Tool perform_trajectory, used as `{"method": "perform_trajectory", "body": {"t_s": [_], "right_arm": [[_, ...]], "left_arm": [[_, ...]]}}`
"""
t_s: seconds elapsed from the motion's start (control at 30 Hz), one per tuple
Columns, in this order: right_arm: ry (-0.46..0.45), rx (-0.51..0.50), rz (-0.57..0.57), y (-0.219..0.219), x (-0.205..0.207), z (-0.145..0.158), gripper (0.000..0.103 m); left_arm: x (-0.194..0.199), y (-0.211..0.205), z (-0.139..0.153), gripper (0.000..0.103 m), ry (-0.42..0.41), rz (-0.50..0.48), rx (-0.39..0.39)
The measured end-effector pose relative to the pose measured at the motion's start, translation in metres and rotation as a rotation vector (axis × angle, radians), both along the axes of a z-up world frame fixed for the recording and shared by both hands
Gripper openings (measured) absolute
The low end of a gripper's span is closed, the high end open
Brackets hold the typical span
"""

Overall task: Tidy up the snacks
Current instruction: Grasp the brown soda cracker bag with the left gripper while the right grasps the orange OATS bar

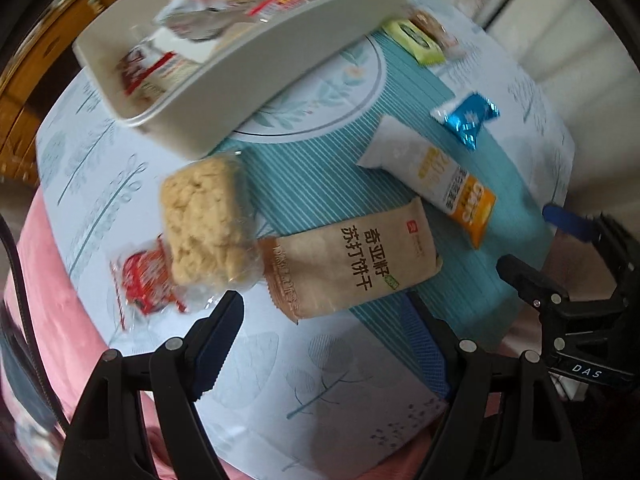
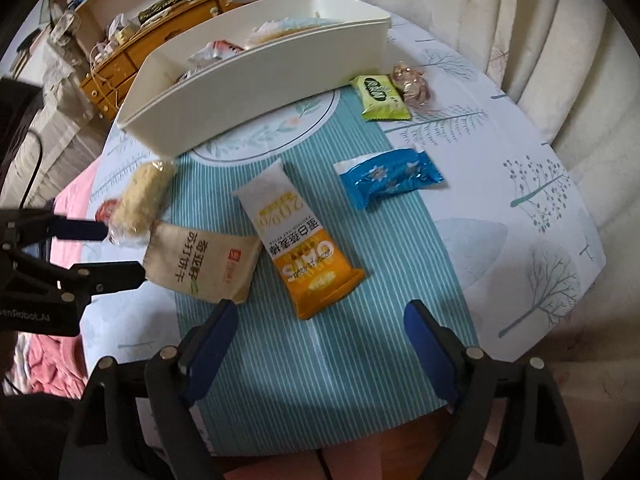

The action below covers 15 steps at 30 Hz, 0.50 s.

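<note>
Snacks, loose on the bench: brown soda-cracker pack [image 2: 202,266], near left, lying flat on the striped runner, its near edge just beyond the right gripper's left finger. Oat bar [image 2: 298,240], white and orange wrapper, lying flat just right of the cracker pack, one corner touching or overlapping it. Puffed-rice cake [image 2: 140,198] in clear wrap, left of the cracker pack and touching its far-left corner. Red packet [image 1: 146,280], partly under the rice cake on its left side. Blue foil packet [image 2: 388,178], right of the oat bar, apart from it. Green packet [image 2: 380,98], far right, just beside the tray's right end. Clear-wrapped brown sweet [image 2: 412,84], touching the green packet on its right.

White tray [image 2: 256,88]: far side of the bench, long and curved, holding several wrapped snacks; their labels are too blurred to read.

Bench [image 2: 520,160]: round, covered with a pale tree-print cloth and a teal striped runner [image 2: 360,340] down the middle.

Left gripper [image 1: 326,344]: jaws wide, holding nothing, hovering over the near-left edge with the cracker pack just beyond its fingertips.

Right gripper [image 2: 320,340]: jaws wide, holding nothing, over the near end of the runner, the oat bar just beyond it.

Beyond the bench: wooden drawers [image 2: 120,68] far left, curtain [image 2: 560,40] right, pink fabric [image 2: 68,208] at left.
</note>
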State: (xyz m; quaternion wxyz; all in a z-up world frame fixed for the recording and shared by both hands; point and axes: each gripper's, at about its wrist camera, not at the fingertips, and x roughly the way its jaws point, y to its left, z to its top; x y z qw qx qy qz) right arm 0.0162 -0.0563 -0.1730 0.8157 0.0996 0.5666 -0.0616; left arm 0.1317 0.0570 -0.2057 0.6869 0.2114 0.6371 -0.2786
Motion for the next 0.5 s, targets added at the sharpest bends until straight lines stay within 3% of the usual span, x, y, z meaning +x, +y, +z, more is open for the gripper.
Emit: {"method": "perform_trajectory", "body": {"t_s": [0.13, 0.27, 0.5], "right_arm": [[-0.013, -0.026, 0.041, 0.005, 0.000, -0.007, 0.084], [-0.019, -0.037, 0.071, 0.007, 0.003, -0.014, 0.074], [-0.027, -0.044, 0.098, 0.005, 0.009, -0.024, 0.073]], "left_arm": [[-0.002, -0.014, -0.015, 0.079, 0.004, -0.093, 0.049], [-0.004, -0.028, -0.028, 0.079, -0.004, -0.171, 0.094], [-0.006, -0.050, -0.045, 0.083, -0.002, -0.275, 0.122]]}}
